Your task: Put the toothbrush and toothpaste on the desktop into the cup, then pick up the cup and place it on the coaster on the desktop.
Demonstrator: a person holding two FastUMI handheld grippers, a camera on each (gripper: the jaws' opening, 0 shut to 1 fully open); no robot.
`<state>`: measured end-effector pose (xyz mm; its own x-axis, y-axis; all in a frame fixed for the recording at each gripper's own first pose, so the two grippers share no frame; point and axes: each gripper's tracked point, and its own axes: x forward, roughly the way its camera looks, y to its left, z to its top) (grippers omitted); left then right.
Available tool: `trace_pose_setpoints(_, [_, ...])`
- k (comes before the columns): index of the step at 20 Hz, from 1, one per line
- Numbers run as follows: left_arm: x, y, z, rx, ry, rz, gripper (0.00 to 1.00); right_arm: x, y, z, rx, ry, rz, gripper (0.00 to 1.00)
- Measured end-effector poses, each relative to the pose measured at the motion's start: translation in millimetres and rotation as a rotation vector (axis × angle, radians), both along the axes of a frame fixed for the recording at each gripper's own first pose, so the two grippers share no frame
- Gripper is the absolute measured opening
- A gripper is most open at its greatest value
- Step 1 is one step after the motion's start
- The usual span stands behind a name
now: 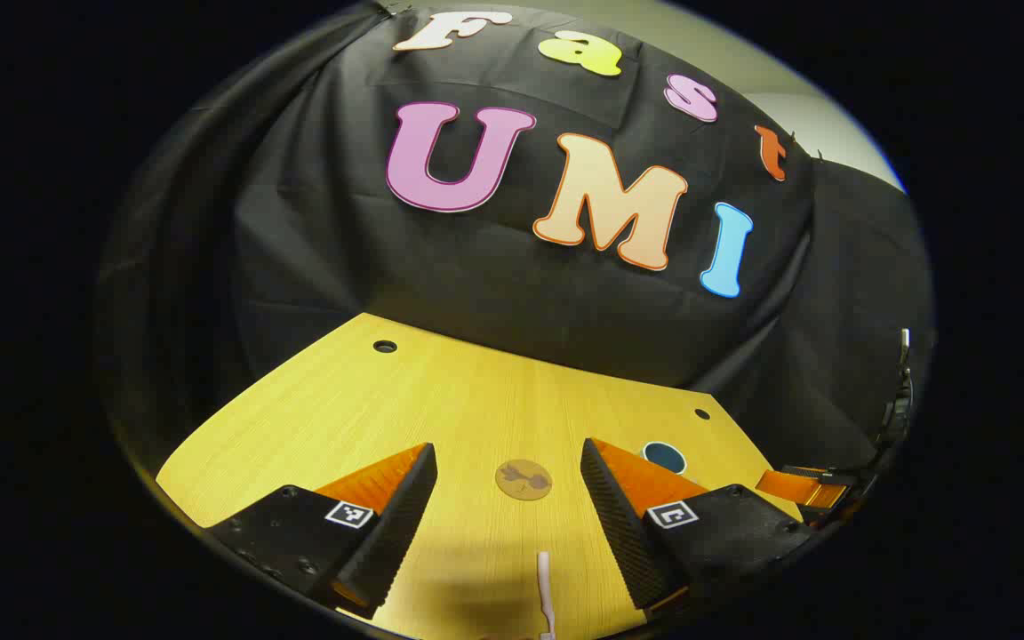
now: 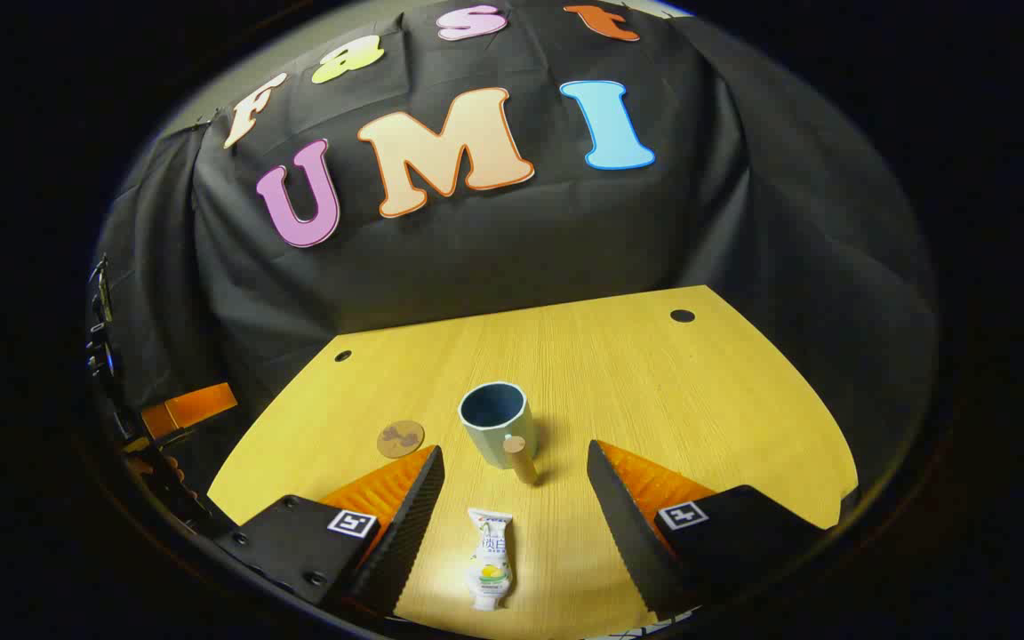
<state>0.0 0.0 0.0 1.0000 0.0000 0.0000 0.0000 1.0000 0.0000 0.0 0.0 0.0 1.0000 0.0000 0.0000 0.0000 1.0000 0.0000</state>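
In the right gripper view a pale green cup (image 2: 496, 422) with a wooden handle (image 2: 519, 460) stands upright mid-table. A white toothpaste tube (image 2: 488, 558) lies flat in front of it, between the spread fingers of my right gripper (image 2: 516, 453), which is open and holds nothing. The round brown coaster (image 2: 400, 438) lies left of the cup. In the left gripper view my left gripper (image 1: 508, 452) is open above the table, with the coaster (image 1: 523, 479) ahead between its fingers. A pale pink toothbrush (image 1: 546, 587) lies near the bottom edge. The cup's rim (image 1: 663, 456) peeks out behind the gripper's right-hand finger.
The yellow wooden table (image 2: 654, 382) has small cable holes (image 2: 682, 316) near its back corners. Black cloth hangs behind and beside it. The right gripper's orange finger (image 1: 810, 487) shows at the right edge of the left gripper view; the left gripper's orange part (image 2: 188, 407) shows at the left edge of the right gripper view.
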Motion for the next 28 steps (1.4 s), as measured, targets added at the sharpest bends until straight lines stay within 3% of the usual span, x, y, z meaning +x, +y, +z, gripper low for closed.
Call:
trace_pose_setpoints(2, [-2.3,1.8,-3.4,0.002,0.007,0.004,0.95,1.8,0.4,-5.2,-0.008,0.02,-0.001,0.94])
trace_pose_setpoints(5, [-3.3,2.2,-4.8,0.009,0.013,0.012,0.95,6.3,0.5,-10.0,-0.012,0.044,0.0,0.99])
trace_pose_setpoints(19, [-7.9,4.7,-16.5,0.024,0.041,0.021,0.95,2.8,6.2,-34.1,-0.038,0.114,0.003,0.99])
trace_pose_setpoints(21, [-8.0,6.2,-18.3,0.027,0.047,0.024,0.95,6.1,6.8,-37.8,-0.044,0.135,0.002,0.94])
trace_pose_setpoints(22, [-7.5,7.0,-21.2,0.028,0.052,0.027,0.95,6.6,6.8,-41.1,-0.048,0.145,0.003,0.99])
trace_pose_setpoints(23, [-7.0,7.9,-22.1,0.029,0.058,0.031,0.95,7.8,7.0,-43.2,-0.053,0.156,0.003,0.94])
trace_pose_setpoints(24, [-6.6,8.6,-24.3,0.029,0.064,0.034,0.95,9.9,8.2,-47.8,-0.058,0.171,0.005,0.99])
trace_pose_setpoints(25, [-6.5,9.4,-25.7,0.028,0.069,0.037,0.95,11.9,9.2,-51.4,-0.062,0.187,0.008,0.94])
trace_pose_setpoints(28, [-7.1,15.0,-31.5,0.029,0.086,0.059,0.95,19.6,16.3,-67.5,-0.073,0.243,0.031,0.94])
